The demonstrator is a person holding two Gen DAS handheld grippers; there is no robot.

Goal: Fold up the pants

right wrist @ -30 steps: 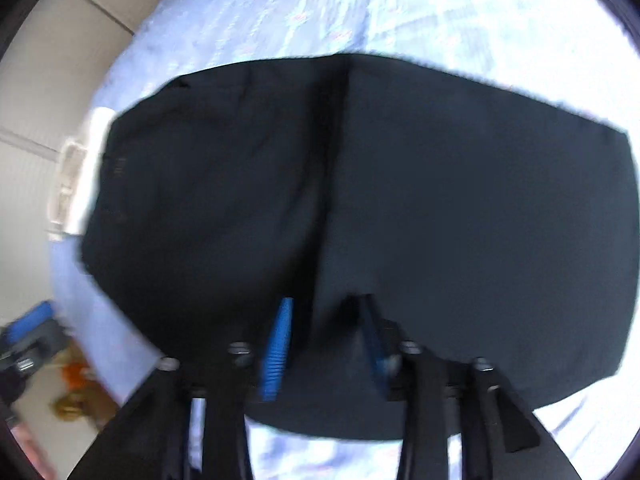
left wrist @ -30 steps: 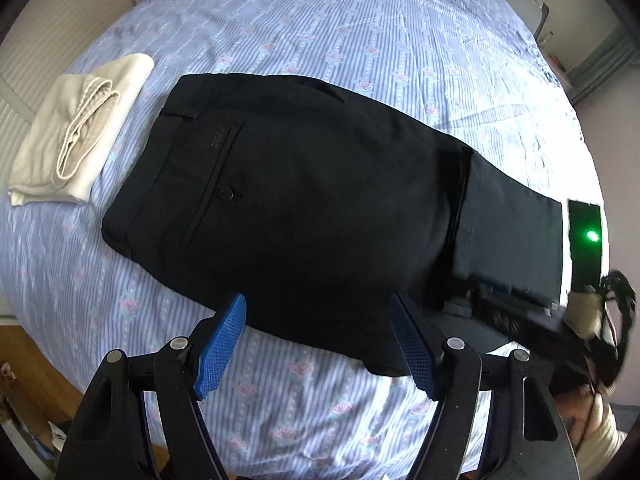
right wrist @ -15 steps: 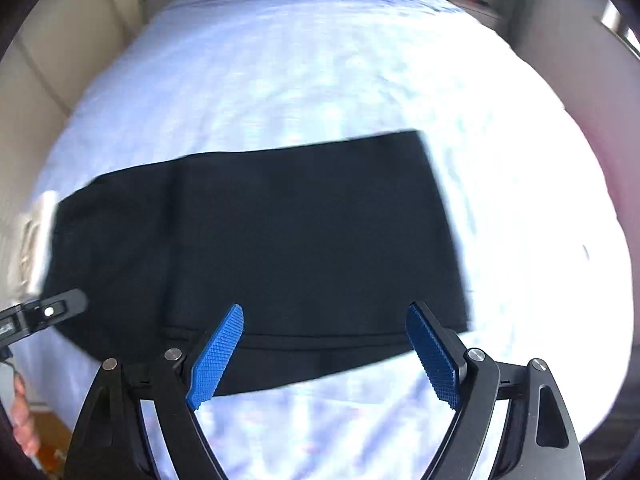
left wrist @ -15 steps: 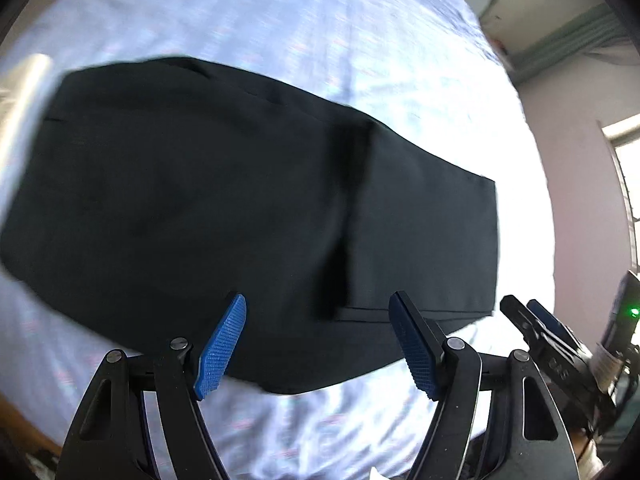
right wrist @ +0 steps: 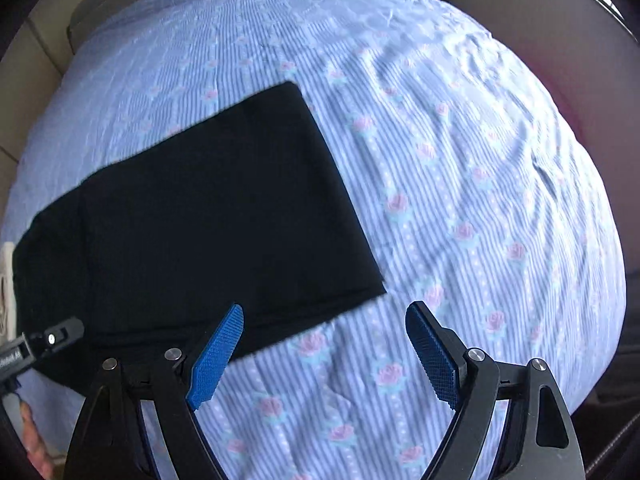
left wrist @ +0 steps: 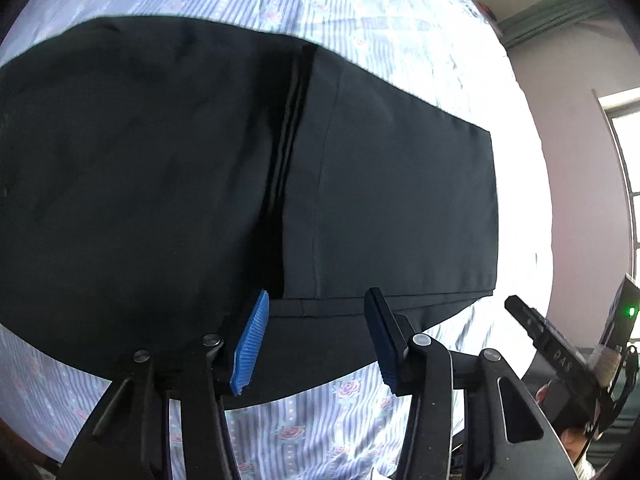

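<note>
Black pants lie folded on the striped blue bedsheet, with the leg ends laid back over the upper part; the folded flap has its edge near the front. My left gripper is open and empty, its blue pads just above the near edge of that flap. In the right wrist view the pants lie left of centre. My right gripper is open and empty, above the sheet at the pants' near right corner.
The right gripper's tip and its green-lit unit show at the right of the left wrist view. The left gripper's tip shows at the left of the right wrist view. A cream cloth edge lies beyond the pants. A wall stands right of the bed.
The right gripper has let go of the pants, opened and pulled back to the right. The left gripper has moved right and down to the folded flap, its pads narrower than before.
</note>
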